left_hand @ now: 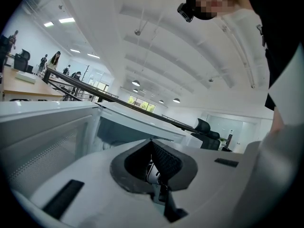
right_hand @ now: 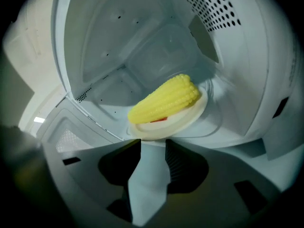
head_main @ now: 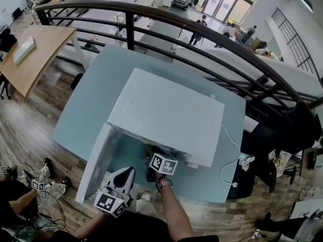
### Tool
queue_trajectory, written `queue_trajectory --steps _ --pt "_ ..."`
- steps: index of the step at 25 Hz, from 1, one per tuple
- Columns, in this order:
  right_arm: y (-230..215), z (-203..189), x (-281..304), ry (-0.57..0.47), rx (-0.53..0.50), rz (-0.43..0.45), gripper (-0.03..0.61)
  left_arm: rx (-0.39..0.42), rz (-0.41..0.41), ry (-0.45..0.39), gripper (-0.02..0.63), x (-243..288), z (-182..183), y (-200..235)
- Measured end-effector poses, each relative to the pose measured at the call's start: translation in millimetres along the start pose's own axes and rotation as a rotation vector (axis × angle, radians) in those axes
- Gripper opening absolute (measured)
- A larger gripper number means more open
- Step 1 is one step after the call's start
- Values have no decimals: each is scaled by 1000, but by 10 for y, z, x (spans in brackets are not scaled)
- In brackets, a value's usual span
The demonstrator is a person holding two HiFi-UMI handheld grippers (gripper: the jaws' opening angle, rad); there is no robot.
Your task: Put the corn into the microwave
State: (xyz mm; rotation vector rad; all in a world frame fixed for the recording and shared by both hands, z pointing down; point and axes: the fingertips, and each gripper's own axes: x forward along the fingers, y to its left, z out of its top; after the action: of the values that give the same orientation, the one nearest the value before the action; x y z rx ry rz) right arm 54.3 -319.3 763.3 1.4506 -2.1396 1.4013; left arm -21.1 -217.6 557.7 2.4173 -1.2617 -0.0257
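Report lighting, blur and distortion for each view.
Head view: even daylight, heavy fisheye bowing the dark metal railing into an arc. Left gripper view: bright ceiling strip lights, black vignette in the corners. Right gripper view: dim white microwave cavity, yellow corn cob slightly soft, foreground in deep shadow, corners dark.

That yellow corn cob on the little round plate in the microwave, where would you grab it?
Probably across its middle, from the open front: the yellow corn cob lies on its side, slanted, on the small cream plate inside the white microwave, with its long flanks bare for the jaws.
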Motion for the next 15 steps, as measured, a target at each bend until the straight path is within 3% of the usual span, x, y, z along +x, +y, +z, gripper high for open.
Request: queue_trajectory --steps 4,8,11,15 --pt "-42 -70 -114 4 -88 -49 143 5 5 -6 3 -31 6 -61" --pt "94 -133 -320 -45 -120 12 136 17 9 -10 3 -111 -12 -138" --pt "212 -202 -506 -82 -157 46 17 29 12 -22 3 -200 -1 -227" --pt "369 -352 -745 -98 -177 92 9 37 14 -40 3 -356 15 -385"
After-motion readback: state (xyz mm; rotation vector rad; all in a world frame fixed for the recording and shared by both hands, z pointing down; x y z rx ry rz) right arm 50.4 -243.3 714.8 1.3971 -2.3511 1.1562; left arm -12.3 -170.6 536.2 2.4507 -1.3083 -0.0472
